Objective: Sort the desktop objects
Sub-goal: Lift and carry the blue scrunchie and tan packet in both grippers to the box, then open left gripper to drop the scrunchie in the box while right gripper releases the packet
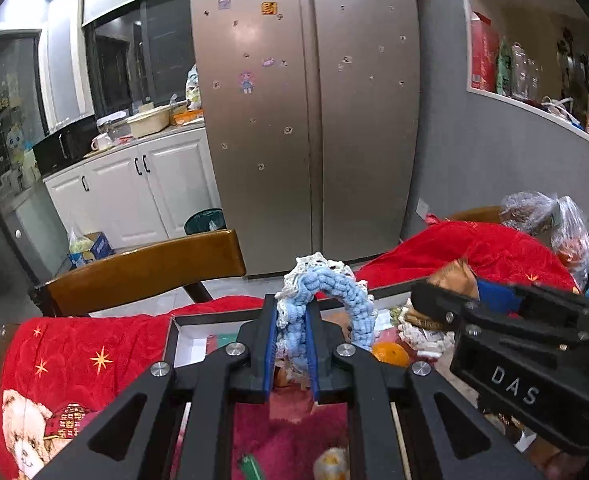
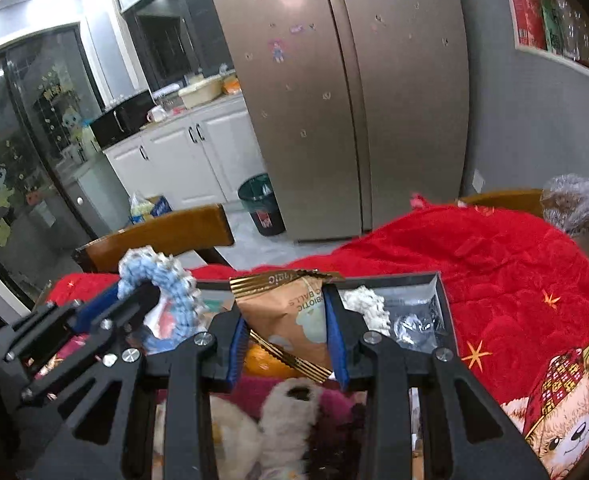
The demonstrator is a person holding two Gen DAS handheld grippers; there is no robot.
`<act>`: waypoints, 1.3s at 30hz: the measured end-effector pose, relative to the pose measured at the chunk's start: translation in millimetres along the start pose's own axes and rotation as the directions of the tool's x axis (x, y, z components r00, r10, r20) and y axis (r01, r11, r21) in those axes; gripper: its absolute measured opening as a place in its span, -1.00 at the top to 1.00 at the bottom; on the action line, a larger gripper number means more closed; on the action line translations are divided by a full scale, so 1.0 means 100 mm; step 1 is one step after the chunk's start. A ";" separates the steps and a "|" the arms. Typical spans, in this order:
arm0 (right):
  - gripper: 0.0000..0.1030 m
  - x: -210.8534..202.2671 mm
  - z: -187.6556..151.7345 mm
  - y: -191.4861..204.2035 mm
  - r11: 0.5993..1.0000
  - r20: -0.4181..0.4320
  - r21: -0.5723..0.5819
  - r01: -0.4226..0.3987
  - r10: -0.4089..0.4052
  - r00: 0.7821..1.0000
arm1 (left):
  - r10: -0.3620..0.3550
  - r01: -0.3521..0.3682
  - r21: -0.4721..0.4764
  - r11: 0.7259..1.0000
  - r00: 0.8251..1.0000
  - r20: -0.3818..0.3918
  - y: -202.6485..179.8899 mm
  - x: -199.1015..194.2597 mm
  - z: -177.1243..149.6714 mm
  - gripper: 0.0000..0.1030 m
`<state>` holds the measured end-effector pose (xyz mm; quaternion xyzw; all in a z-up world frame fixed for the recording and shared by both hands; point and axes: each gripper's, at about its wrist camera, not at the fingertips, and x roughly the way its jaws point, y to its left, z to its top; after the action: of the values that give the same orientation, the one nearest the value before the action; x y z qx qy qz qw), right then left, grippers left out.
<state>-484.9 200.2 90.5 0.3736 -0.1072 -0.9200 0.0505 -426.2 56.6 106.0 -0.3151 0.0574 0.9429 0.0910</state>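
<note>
My left gripper [image 1: 292, 312] is shut on a blue and white crocheted ring [image 1: 326, 284] and holds it up above an open dark box [image 1: 174, 328]. The ring also shows in the right wrist view [image 2: 162, 280], at the left. My right gripper [image 2: 288, 308] is shut on a brown snack packet [image 2: 286, 312] with gold crimped ends, held above the box [image 2: 442, 292]. The right gripper shows in the left wrist view [image 1: 446, 304], at the right, close beside the left one.
The box holds an orange [image 1: 390, 354], a white crocheted piece [image 2: 364, 306], a clear plastic wrapper [image 2: 414, 326] and plush items [image 2: 290, 420]. A red blanket [image 2: 514, 264] covers the table. Wooden chairs [image 1: 142, 268] and a fridge [image 1: 306, 120] stand behind. Bagged food [image 1: 550, 224] lies far right.
</note>
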 end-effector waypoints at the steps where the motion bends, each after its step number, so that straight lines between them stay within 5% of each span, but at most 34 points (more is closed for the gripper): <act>1: 0.31 0.04 -0.01 -0.03 1.000 -0.009 0.003 0.008 -0.008 1.000 | -0.003 0.003 -0.003 1.000 1.000 -0.003 0.00 0.01 -0.01 0.75; 23: 0.31 0.32 -0.07 -0.15 0.998 -0.047 0.033 0.046 -0.044 0.998 | -0.047 0.046 -0.007 0.999 0.997 -0.063 -0.03 0.17 -0.13 0.70; 25: 0.27 0.32 -0.08 -0.15 0.999 -0.043 0.027 0.041 -0.040 0.998 | -0.033 0.033 -0.005 0.999 0.997 -0.071 -0.02 0.18 -0.13 0.43; 27: 0.27 0.29 -0.08 -0.12 0.999 -0.032 0.004 0.044 -0.044 0.999 | -0.017 0.017 -0.010 1.000 0.997 -0.070 -0.02 0.18 -0.13 -0.22; 32: 0.14 0.17 -0.07 -0.12 0.998 0.000 -0.019 0.064 -0.064 0.998 | -0.019 0.016 -0.050 0.999 0.998 -0.067 0.05 0.15 -0.12 -0.41; 35: -0.16 0.10 -0.06 -0.16 0.997 0.014 -0.005 0.083 -0.083 0.996 | -0.030 0.024 -0.078 0.997 0.997 -0.070 0.11 0.15 -0.10 -0.62; 39: -0.73 0.01 -0.02 -0.24 0.995 0.032 0.010 0.101 -0.101 0.994 | -0.043 0.038 -0.099 0.994 0.998 -0.054 0.18 0.11 -0.07 -0.63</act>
<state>-484.7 223.3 82.4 0.3635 -0.0930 -0.9269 0.0006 -434.5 39.2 95.3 -0.3467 0.0070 0.9333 0.0929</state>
